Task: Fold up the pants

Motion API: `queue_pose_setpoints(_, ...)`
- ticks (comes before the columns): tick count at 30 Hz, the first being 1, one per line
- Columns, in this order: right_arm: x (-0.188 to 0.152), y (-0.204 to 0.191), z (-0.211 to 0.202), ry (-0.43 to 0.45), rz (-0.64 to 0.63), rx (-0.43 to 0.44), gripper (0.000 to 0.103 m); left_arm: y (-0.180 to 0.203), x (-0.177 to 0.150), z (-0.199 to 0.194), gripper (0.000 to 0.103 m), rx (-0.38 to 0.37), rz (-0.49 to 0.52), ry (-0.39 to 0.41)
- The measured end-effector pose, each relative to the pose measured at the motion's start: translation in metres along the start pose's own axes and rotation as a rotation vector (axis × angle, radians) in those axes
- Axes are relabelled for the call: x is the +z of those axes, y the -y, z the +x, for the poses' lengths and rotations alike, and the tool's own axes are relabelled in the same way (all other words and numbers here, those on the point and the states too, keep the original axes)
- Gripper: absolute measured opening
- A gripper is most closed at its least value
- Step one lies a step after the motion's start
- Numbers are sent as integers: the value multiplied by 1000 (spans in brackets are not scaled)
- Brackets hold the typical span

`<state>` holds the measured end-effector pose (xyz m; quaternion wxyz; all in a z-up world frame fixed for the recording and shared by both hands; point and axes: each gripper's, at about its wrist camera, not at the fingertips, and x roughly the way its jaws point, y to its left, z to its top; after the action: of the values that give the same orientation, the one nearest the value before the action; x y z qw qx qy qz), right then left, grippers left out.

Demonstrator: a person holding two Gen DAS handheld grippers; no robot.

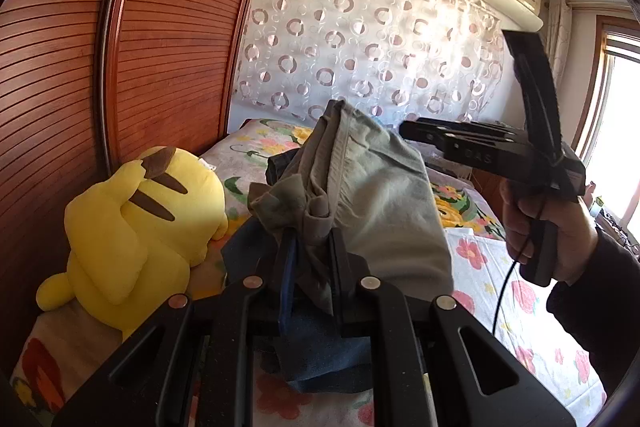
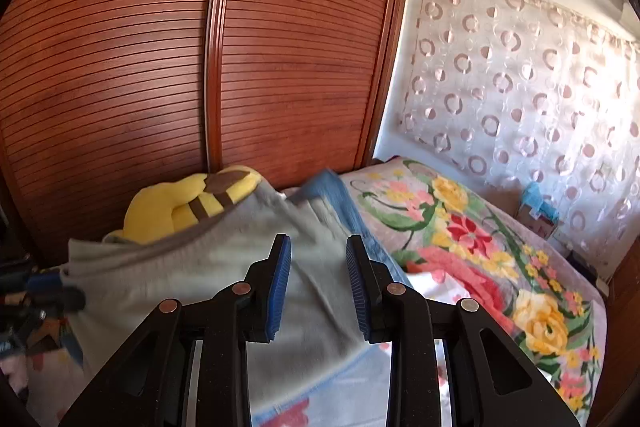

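The grey-green pants (image 1: 380,195) hang bunched from my left gripper (image 1: 310,239), which is shut on a gathered fold of their fabric and holds them above the bed. A darker blue garment (image 1: 320,351) lies below them. In the right wrist view the pants (image 2: 180,279) spread as a blurred grey sheet in front of my right gripper (image 2: 318,267), whose blue pads (image 2: 280,279) stand apart and hold nothing. The right gripper also shows in the left wrist view (image 1: 416,131), held in a hand to the right of the pants.
A yellow plush toy (image 1: 136,227) lies at the left against the slatted wooden wardrobe (image 1: 80,67). The bed has a floral blanket (image 2: 480,247). A patterned curtain (image 1: 360,39) hangs behind, with a window (image 1: 616,131) at the right.
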<state>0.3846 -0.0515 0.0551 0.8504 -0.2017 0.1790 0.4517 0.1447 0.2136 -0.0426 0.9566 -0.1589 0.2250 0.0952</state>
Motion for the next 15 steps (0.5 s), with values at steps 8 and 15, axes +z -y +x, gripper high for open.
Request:
queue_pose_setpoints(8,-17,32,23,-111,80,27,30,-3,-5,6,20,26,3,-32)
queue_pose_setpoints(15,-2,38,35,-105,152,22,30,0,-6,5,25,49,24,-42)
